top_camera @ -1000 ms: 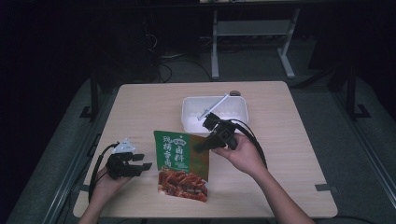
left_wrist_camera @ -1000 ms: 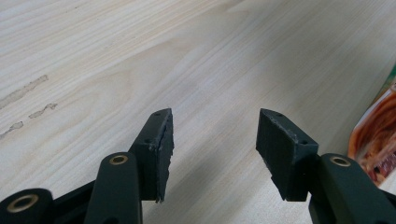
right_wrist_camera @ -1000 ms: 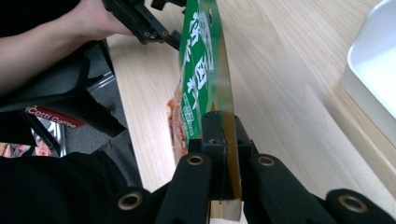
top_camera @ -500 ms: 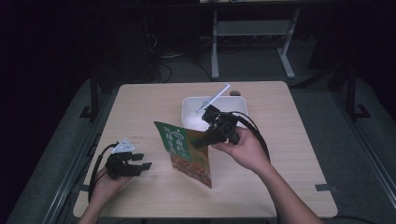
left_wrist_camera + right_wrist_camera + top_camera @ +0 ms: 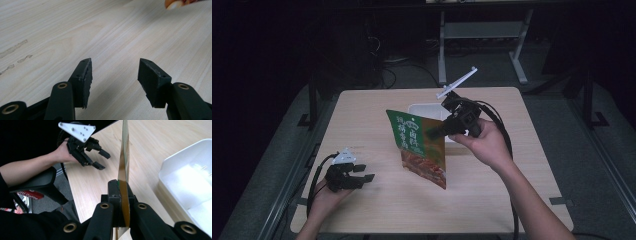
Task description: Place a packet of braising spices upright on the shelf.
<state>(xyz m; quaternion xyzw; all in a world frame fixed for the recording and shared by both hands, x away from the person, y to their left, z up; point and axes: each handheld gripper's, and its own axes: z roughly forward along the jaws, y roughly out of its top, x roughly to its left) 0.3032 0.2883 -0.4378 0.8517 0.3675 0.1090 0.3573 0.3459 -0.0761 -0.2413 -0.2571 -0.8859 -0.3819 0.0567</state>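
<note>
Dark floor and metal frames surround a pale wood-grain bench (image 5: 377, 110) lit from above. Over its middle, the right gripper (image 5: 437, 131) holds a green snack pouch (image 5: 418, 146) clear of the bench, its jaws clamped tight on the pouch's upper edge; the pouch hangs tilted, its printed front with white characters and a food photo facing the near edge. In the right gripper view the pouch (image 5: 124, 167) shows edge-on, pinched flat between the two black jaws. Just behind the pouch, toward the far edge, stands a white plastic tray (image 5: 424, 108), seen also at the right of that view (image 5: 190, 167). Near the bench's near-left corner the left gripper (image 5: 364, 174) rests low in the person's left hand (image 5: 324, 196), its jaws apart with only bare bench between them.
</note>
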